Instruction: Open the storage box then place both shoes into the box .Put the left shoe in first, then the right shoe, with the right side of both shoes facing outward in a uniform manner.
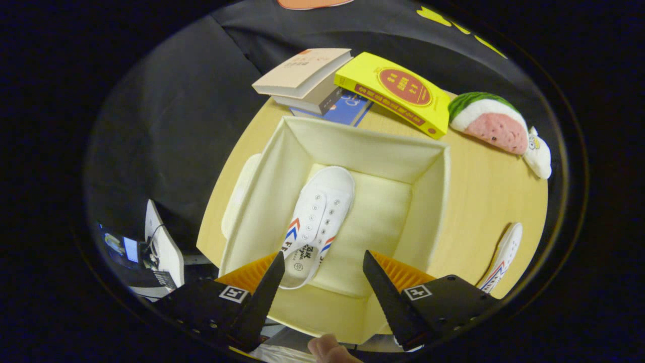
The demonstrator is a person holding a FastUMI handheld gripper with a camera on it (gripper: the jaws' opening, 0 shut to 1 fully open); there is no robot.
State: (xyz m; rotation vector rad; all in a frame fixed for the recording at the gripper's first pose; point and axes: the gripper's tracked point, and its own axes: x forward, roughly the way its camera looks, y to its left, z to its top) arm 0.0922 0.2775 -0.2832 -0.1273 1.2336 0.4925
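Observation:
A cream storage box [428, 201] stands open on the round wooden table [484, 191], just ahead of my fingers. One white canvas shoe [315, 222] with red and blue stripes lies inside it, toe pointing away, towards the box's left side. My gripper [325, 269] hovers above the box's near part, open, with nothing between the fingers; the shoe's heel sits close to the left finger [262, 297]. The second white shoe [504, 254] lies on the table to the right of the box. The box's lid [239, 194] lies flat against the box's left wall.
Beyond the box are a stack of books [307, 78], a yellow book [398, 93] and a watermelon-slice plush toy [491, 123]. A fingertip of a person's hand [327, 349] shows below the fingers. Off the table's left edge stands some equipment [151, 252].

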